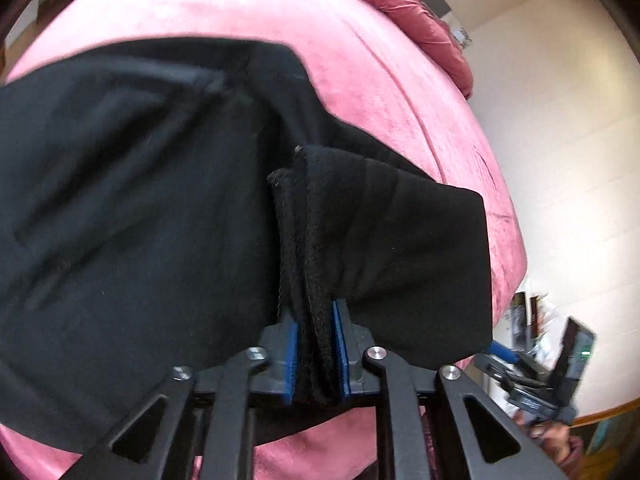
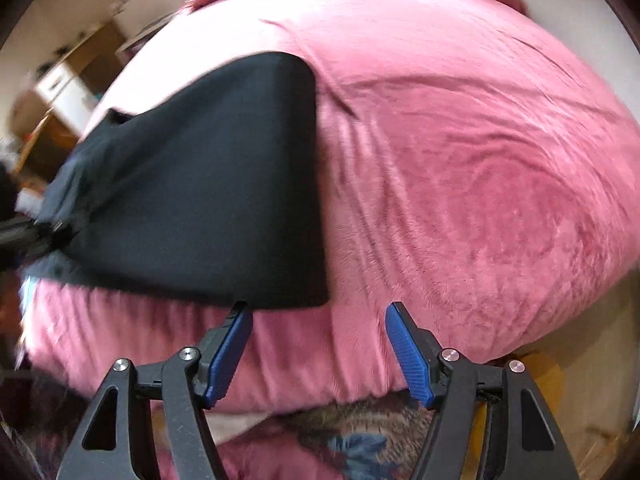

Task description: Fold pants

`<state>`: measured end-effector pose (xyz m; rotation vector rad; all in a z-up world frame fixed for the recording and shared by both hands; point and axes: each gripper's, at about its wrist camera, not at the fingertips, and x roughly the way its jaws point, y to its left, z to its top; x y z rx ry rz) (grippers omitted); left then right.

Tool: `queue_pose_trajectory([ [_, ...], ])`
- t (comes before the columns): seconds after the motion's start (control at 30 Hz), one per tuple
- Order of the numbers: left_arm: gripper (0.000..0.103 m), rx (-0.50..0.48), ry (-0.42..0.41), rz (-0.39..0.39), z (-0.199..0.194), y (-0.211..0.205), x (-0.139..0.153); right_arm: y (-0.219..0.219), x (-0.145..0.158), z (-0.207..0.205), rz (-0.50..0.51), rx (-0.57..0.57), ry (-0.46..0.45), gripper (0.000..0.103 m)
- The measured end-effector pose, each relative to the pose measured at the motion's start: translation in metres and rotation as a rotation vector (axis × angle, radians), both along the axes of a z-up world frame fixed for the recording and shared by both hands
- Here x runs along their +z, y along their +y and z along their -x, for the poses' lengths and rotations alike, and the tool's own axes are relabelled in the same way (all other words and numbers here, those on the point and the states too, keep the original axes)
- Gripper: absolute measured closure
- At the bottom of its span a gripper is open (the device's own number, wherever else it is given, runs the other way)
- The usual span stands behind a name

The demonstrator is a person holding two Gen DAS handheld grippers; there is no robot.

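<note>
Left wrist view: the left claw [image 1: 315, 354] is clamped on a bunched, layered edge of the black pants [image 1: 132, 216]. The rest of the garment spreads ahead and to the claw's left over the pink bed [image 1: 360, 64].

Right wrist view: the right claw [image 2: 320, 354] stands apart, gripping nothing. The pants [image 2: 208, 184] lie ahead and left, their near edge just beyond the left fingertip [image 2: 239, 316], on the bed [image 2: 480, 168].

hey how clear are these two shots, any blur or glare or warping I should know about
Left wrist view: the black pants smear with motion blur on the left, while the folds clamped in the left gripper stay sharp; the wall at right is blown out. Right wrist view: blur softens the pants' left end and the room behind; the open right gripper is crisp. Both views: fisheye bulges the pink bed cover.
</note>
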<state>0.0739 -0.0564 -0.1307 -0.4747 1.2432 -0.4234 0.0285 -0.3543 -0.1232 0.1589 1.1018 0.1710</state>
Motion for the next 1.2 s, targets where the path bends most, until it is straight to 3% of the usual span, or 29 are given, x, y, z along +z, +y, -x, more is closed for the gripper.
queue_pose_trajectory([
  [0.13, 0.074, 0.018, -0.016, 0.004, -0.002, 0.006, 0.01, -0.002, 0.033, 0.01, -0.053, 0.111, -0.065, 0.033],
  [0.3, 0.072, 0.06, -0.021, 0.04, -0.006, 0.027, 0.01, -0.009, 0.058, -0.025, -0.202, 0.055, -0.142, 0.033],
  [0.4, 0.068, 0.081, -0.028, 0.076, -0.024, 0.037, 0.014, -0.011, 0.057, -0.065, -0.29, -0.026, -0.151, 0.033],
  [0.53, 0.066, 0.092, -0.011, 0.09, -0.045, 0.039, 0.012, -0.011, 0.041, -0.114, -0.319, -0.104, -0.12, 0.033],
  [0.8, 0.069, 0.075, 0.004, 0.131, -0.072, 0.037, 0.003, -0.017, 0.021, -0.153, -0.337, -0.183, -0.075, 0.033],
  [0.83, 0.07, 0.064, -0.009, 0.126, -0.074, 0.035, 0.003, -0.018, 0.018, -0.155, -0.356, -0.183, -0.069, 0.036],
  [0.87, 0.077, 0.048, -0.027, 0.117, -0.074, 0.032, 0.005, -0.018, 0.018, -0.156, -0.37, -0.178, -0.065, 0.046],
  [0.97, 0.089, 0.027, -0.089, 0.089, -0.072, 0.024, 0.011, -0.013, 0.017, -0.156, -0.319, -0.146, -0.076, 0.062],
  [1.07, 0.09, 0.01, -0.175, 0.051, -0.063, 0.022, 0.024, -0.005, 0.024, -0.144, -0.241, -0.086, -0.151, 0.067],
  [1.2, 0.09, -0.026, -0.192, -0.138, -0.072, 0.0, 0.016, 0.013, 0.02, -0.14, -0.088, -0.043, -0.193, 0.068],
])
